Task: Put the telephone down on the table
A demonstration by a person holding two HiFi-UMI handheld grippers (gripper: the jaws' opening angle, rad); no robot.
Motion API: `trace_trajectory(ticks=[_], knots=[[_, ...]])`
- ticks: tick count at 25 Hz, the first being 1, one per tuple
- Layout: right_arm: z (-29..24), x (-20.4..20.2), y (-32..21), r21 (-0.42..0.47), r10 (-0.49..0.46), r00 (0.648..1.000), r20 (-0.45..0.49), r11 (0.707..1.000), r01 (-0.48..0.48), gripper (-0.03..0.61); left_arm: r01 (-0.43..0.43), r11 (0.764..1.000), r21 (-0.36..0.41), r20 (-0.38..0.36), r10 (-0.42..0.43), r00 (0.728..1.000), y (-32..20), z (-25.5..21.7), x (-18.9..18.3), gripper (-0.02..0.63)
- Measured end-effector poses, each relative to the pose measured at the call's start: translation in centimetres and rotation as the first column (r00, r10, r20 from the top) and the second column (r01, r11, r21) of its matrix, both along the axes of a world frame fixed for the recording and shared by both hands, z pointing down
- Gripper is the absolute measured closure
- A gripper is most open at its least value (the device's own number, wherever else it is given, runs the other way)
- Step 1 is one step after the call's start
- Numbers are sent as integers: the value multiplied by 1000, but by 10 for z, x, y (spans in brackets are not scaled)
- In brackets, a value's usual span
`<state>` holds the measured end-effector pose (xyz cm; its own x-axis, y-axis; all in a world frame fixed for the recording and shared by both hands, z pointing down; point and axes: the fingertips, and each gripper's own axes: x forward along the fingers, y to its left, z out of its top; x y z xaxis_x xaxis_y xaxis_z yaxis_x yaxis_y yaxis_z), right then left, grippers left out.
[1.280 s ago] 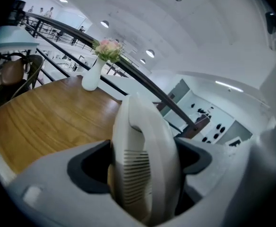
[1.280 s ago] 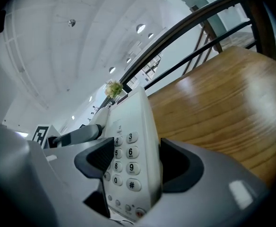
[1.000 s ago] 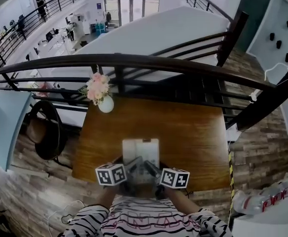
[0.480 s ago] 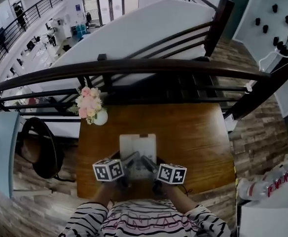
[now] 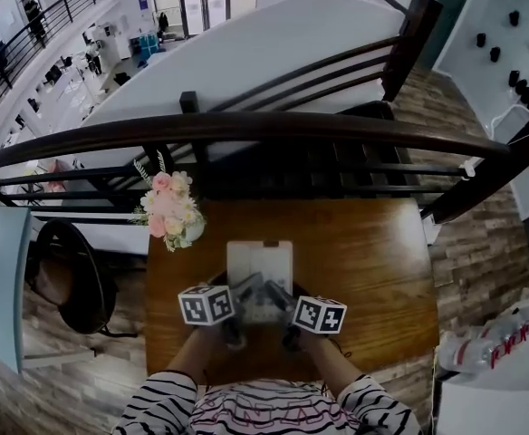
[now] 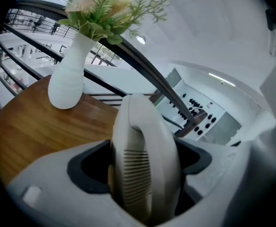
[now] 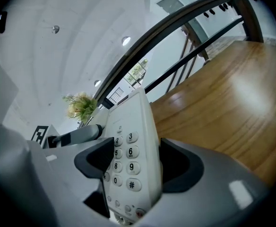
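A white desk telephone (image 5: 260,263) hangs over the near middle of the wooden table (image 5: 364,261), gripped from both sides. My left gripper (image 5: 239,295) is shut on the side that carries the handset (image 6: 145,160), which fills the gap between its jaws. On the keypad side, my right gripper (image 5: 281,297) is shut across the number keys (image 7: 128,157). The phone's far end tilts up, away from me. I cannot tell whether its underside touches the wood.
A white vase with pink flowers (image 5: 172,208) stands at the table's far left corner, left of the phone. A dark railing (image 5: 274,130) runs just beyond the table's far edge. A round dark chair (image 5: 65,275) sits left of the table, and bare wood (image 7: 223,103) lies to the right.
Both grippers have carried the telephone forward from the table's near edge toward its middle and slightly lower. The grip is unchanged.
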<state>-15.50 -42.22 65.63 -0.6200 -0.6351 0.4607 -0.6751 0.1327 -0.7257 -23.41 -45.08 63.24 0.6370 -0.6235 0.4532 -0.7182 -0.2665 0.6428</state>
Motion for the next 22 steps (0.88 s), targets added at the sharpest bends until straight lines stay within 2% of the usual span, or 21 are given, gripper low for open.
trace_trajectory(ticks=[10, 17, 22], knots=[[28, 0, -86, -15, 27, 1000, -6, 1000, -27, 277, -33, 999, 4, -1, 33, 999, -89, 28, 1, 201], [47, 7, -145, -24, 6, 999, -44, 1000, -7, 275, 0, 1000, -10, -30, 0, 1000, -146, 51, 6, 201], [61, 8, -174, -51, -7, 999, -51, 999, 4, 273, 13, 999, -40, -24, -14, 1000, -174, 66, 7, 201]])
